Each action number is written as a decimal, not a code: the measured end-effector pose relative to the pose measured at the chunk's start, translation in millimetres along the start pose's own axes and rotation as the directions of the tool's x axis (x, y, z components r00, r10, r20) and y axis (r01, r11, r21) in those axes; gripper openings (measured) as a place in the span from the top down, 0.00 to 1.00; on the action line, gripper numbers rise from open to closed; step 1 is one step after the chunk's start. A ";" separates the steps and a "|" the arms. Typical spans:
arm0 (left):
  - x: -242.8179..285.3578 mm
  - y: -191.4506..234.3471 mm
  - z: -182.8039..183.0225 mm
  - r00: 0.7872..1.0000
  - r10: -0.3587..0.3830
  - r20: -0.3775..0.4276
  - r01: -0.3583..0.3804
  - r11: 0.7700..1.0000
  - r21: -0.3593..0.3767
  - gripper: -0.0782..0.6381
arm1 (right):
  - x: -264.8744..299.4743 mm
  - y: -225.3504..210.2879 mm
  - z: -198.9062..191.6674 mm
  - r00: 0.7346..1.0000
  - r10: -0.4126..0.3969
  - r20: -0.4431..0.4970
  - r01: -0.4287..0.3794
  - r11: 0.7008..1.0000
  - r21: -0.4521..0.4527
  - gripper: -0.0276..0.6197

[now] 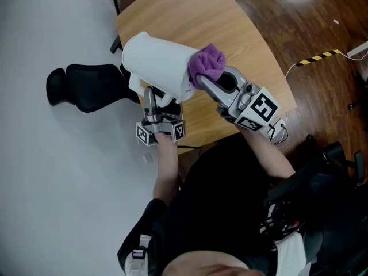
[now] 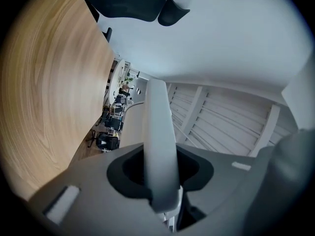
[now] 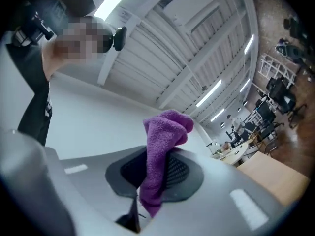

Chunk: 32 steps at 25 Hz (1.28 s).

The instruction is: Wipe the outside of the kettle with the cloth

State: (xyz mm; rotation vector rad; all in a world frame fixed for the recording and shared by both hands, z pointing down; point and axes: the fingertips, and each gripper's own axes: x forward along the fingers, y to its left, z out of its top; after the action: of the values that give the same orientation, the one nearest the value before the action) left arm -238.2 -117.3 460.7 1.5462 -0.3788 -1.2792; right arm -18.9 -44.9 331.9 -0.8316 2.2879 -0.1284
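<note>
Print in these views comes down to the black-and-white square markers on the cube [image 1: 161, 132] of the left gripper [image 1: 154, 99] and the cube [image 1: 262, 110] of the right gripper [image 1: 207, 85]; they are blocky patterns, not letters

The white kettle [image 1: 158, 62] hangs in the air over the table's near edge, toward its left end. It is tipped on its side, with the spout end pointing to the far left. The left gripper is clamped on the kettle's handle [image 2: 158, 132], the white strip that stands between its jaws in the left gripper view. The right gripper is clenched on the purple cloth [image 1: 207, 64]. The cloth bunches out past the jaws and lies against the kettle's right-hand end in the head view

The table [image 1: 230, 33] is pale wood with a curved edge. To its left the floor is pale grey, and a black chair [image 1: 86, 88] stands there just beside the table's left edge. To its right the floor is dark glossy wood, with a strip of yellow-and-black tape [image 1: 318, 56] and a white cable [image 1: 293, 68] well apart from the table

Both gripper views point upward. They show a white ceiling with beams [image 2: 221, 127] and strip lights [image 3: 211, 90]. Far off are rows of desks and office chairs [image 3: 280, 92]
</note>
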 end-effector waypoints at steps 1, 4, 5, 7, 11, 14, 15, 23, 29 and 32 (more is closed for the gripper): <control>-0.3 1.8 -2.0 1.000 0.001 0.004 -0.001 1.000 -0.014 0.73 | 4.4 -1.0 1.4 1.000 0.010 0.005 -0.010 1.000 0.000 0.88; -7.8 7.8 1.2 0.999 0.001 0.043 0.002 0.998 -0.060 0.73 | 8.2 31.7 -25.6 0.986 0.133 -0.097 -0.134 0.991 -0.001 0.88; -9.9 6.5 3.3 0.999 -0.007 0.054 0.011 0.998 -0.063 0.73 | 4.1 46.1 -43.5 0.972 0.170 -0.164 -0.171 0.985 0.008 0.88; -10.0 -3.2 5.2 0.997 -0.035 0.070 0.039 0.998 -0.049 0.73 | -10.0 57.0 -82.1 0.940 0.192 -0.281 -0.199 0.980 0.004 0.88; -13.4 -19.1 13.1 0.991 -0.093 0.092 0.095 0.995 -0.020 0.73 | -32.1 22.8 -89.5 0.964 0.090 -0.252 -0.079 0.995 0.053 0.88; -12.5 -22.1 12.7 0.988 -0.114 0.100 0.118 0.992 -0.032 0.73 | -21.6 34.7 -45.2 0.984 0.157 -0.084 -0.145 0.980 0.136 0.88; -11.6 -23.2 9.8 0.988 -0.120 0.098 0.124 0.992 -0.038 0.73 | -13.9 47.9 -38.7 0.976 0.210 -0.062 -0.199 0.969 0.143 0.88; -15.0 -37.6 3.8 0.981 -0.177 0.084 0.181 0.983 -0.038 0.73 | -35.6 -14.5 -99.3 0.988 -0.021 -0.153 0.055 0.974 0.220 0.88; -22.0 -35.1 6.4 0.982 -0.162 0.099 0.169 0.984 -0.063 0.73 | -28.4 18.4 -41.0 0.996 0.083 -0.013 -0.080 0.983 0.164 0.88; -19.1 -30.6 -1.8 0.984 -0.158 0.084 0.165 0.982 -0.096 0.73 | -4.7 72.3 -40.7 0.958 0.267 -0.104 -0.264 0.964 0.043 0.88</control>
State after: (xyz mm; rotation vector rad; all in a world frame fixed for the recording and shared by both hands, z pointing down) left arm -254.8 -89.5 444.6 1.4681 -0.2350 -1.4642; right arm -80.7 9.6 343.1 -0.5056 2.4705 -0.0865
